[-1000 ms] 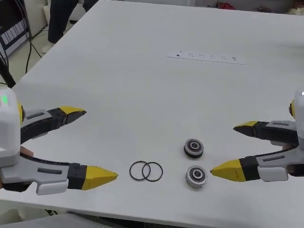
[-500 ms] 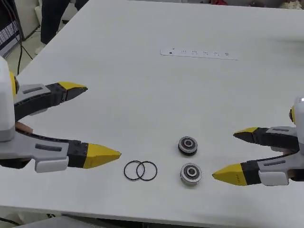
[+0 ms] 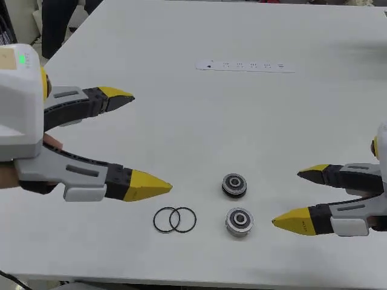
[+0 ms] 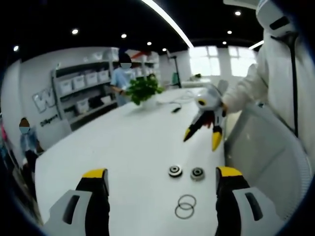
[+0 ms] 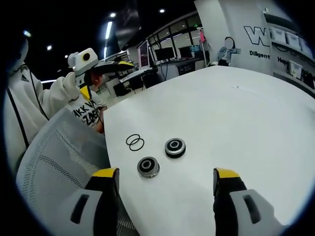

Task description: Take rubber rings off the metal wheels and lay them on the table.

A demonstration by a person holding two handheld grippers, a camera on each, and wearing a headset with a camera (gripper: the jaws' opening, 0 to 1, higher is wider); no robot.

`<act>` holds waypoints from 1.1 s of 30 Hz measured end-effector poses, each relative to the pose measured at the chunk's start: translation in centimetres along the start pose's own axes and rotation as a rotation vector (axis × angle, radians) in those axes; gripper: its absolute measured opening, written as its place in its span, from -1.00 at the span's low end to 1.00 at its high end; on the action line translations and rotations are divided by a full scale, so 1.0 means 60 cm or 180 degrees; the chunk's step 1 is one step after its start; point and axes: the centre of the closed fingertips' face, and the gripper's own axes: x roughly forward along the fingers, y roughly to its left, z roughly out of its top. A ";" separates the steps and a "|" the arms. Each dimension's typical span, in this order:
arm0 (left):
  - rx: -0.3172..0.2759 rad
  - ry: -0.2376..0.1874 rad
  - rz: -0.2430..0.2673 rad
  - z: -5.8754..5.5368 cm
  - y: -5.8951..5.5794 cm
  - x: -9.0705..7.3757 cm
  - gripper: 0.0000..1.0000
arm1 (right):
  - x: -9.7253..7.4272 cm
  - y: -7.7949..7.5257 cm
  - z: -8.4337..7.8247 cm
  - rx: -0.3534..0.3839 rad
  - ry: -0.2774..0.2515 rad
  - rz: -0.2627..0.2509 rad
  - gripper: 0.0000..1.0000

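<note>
Two metal wheels stand near the table's front edge: the far wheel (image 3: pixel 234 185) (image 4: pixel 174 171) (image 5: pixel 174 147) and the near wheel (image 3: pixel 239 220) (image 4: pixel 197 173) (image 5: pixel 148 166). Two thin black rubber rings (image 3: pixel 175 219) (image 4: pixel 185 206) (image 5: pixel 135 142) lie overlapping on the table, just left of the wheels. My left gripper (image 3: pixel 142 140) (image 4: pixel 162 179) hovers open above and left of the rings, holding nothing. My right gripper (image 3: pixel 290 197) (image 5: pixel 161 179) is open to the right of the wheels, empty; it also shows as the far gripper (image 4: pixel 202 132) in the left gripper view.
A white power strip (image 3: pixel 245 65) lies farther back on the white table (image 3: pixel 181 121). A mesh chair back (image 5: pixel 59 157) (image 4: pixel 270 147) sits at the near edge. Shelves, a potted plant (image 4: pixel 142 91) and people stand at the room's far side.
My left gripper has risen and moved right, closer to the rings. The right gripper stays put. The head camera shifted slightly; wheels and rings have not moved.
</note>
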 end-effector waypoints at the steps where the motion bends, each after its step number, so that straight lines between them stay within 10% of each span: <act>1: 0.0014 -0.0008 -0.0023 0.002 -0.001 0.004 0.81 | 0.000 0.000 -0.002 0.0002 0.0005 0.0000 0.51; 23: 0.0417 -0.0039 -0.0462 0.023 -0.014 0.107 0.56 | -0.001 0.000 -0.018 0.0084 0.0026 -0.0003 0.43; 33: 0.0272 -0.0111 -0.0610 0.013 -0.026 0.162 0.43 | 0.000 -0.002 -0.022 0.0116 0.0029 -0.0021 0.43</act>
